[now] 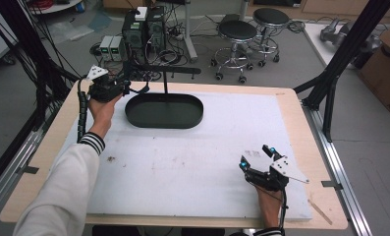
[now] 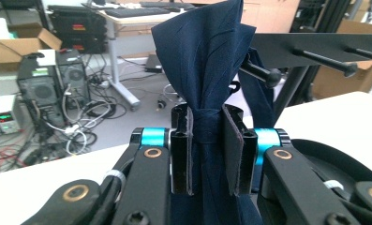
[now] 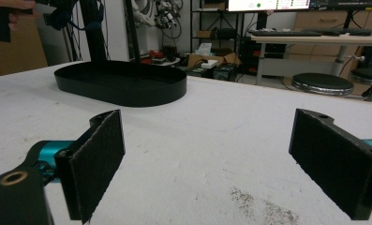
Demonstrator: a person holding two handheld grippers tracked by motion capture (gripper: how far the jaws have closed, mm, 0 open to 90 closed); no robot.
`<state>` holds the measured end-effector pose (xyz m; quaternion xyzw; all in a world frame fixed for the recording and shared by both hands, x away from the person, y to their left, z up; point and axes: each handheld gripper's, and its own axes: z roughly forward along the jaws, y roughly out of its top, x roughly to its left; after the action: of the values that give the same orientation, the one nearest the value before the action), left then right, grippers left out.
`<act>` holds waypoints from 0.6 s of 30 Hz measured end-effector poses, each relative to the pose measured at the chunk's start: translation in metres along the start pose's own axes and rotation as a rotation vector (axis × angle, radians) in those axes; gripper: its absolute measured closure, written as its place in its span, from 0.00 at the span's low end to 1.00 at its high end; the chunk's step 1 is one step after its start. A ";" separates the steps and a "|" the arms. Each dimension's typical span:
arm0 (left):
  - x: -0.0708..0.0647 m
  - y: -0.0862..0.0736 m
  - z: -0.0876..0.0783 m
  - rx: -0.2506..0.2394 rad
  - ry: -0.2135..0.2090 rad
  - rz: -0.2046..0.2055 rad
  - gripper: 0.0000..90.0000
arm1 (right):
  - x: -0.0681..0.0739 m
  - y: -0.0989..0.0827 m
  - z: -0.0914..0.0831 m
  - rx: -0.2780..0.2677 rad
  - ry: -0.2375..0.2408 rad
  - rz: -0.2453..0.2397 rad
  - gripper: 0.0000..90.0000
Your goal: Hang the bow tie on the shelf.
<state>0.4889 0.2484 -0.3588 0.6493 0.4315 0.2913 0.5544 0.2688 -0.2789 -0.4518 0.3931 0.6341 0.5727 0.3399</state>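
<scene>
Navy cloth (image 2: 207, 70) is pinched upright in the left gripper (image 2: 206, 154), just beside the rack's pegs (image 2: 261, 74) above the tray (image 1: 164, 111); the right gripper (image 3: 212, 154), wide and empty, rests well apart.

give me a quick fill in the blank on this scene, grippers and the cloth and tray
1. The left gripper is shut on a dark ____ cloth.
2. The right gripper rests on the white table with its jaws ____.
3. The oval tray on the table is ____ in colour.
4. The cloth hangs by a rack with black ____ behind it.

Missing words: blue; open; black; pegs
</scene>
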 end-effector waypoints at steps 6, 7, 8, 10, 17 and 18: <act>0.004 -0.002 -0.001 0.036 -0.008 -0.023 0.78 | 0.000 0.000 0.000 -0.001 -0.001 -0.002 0.11; 0.004 -0.002 -0.001 0.039 -0.006 -0.022 0.77 | 0.000 0.000 0.000 -0.001 -0.001 -0.002 0.11; 0.003 -0.001 -0.001 0.043 -0.001 -0.016 0.75 | 0.000 0.000 0.000 0.003 0.001 0.004 0.11; 0.002 -0.001 -0.002 0.046 -0.001 -0.017 0.74 | 0.000 0.000 0.000 0.003 0.001 0.003 0.11; 0.005 0.001 -0.007 0.099 0.013 -0.016 0.35 | 0.001 0.000 0.000 0.002 0.003 -0.008 0.11; 0.004 0.003 -0.009 0.112 0.023 -0.005 0.35 | 0.001 0.000 0.000 0.002 0.003 -0.008 0.11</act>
<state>0.4836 0.2562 -0.3548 0.6749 0.4551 0.2727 0.5129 0.2682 -0.2780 -0.4518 0.3901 0.6367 0.5711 0.3409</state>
